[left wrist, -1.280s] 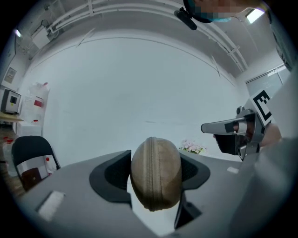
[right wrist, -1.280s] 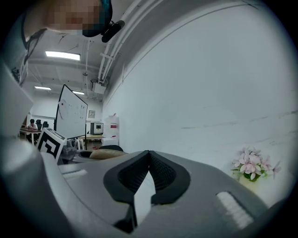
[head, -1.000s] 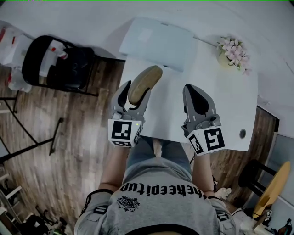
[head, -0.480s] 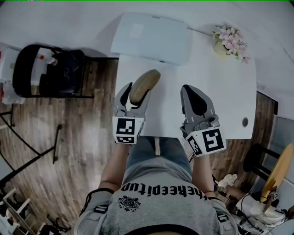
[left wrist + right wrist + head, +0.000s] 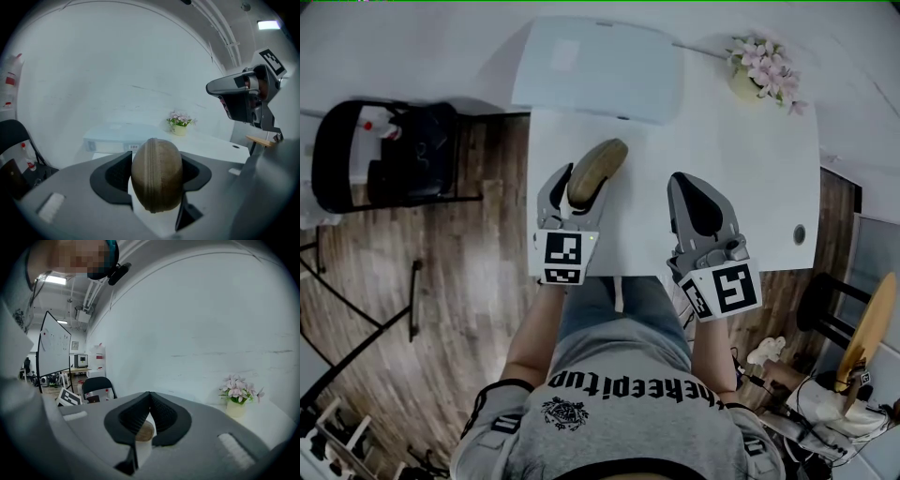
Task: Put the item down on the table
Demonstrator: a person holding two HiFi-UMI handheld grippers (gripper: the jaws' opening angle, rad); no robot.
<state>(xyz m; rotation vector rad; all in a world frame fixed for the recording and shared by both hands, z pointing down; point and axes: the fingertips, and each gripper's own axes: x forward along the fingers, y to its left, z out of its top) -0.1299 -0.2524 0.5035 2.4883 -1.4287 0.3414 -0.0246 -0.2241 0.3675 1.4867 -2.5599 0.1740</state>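
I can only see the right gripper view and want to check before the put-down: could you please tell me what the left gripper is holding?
Observer: The left gripper is shut on a brown oval case, with a seam running down its middle.
Operator: Thank you. Is it over the table?
Observer: Yes, the head view shows it above the white table, near its left edge.
Operator: Is anything lying ahead of it?
Observer: A pale flat box lies at the table's far edge, apart from the case.
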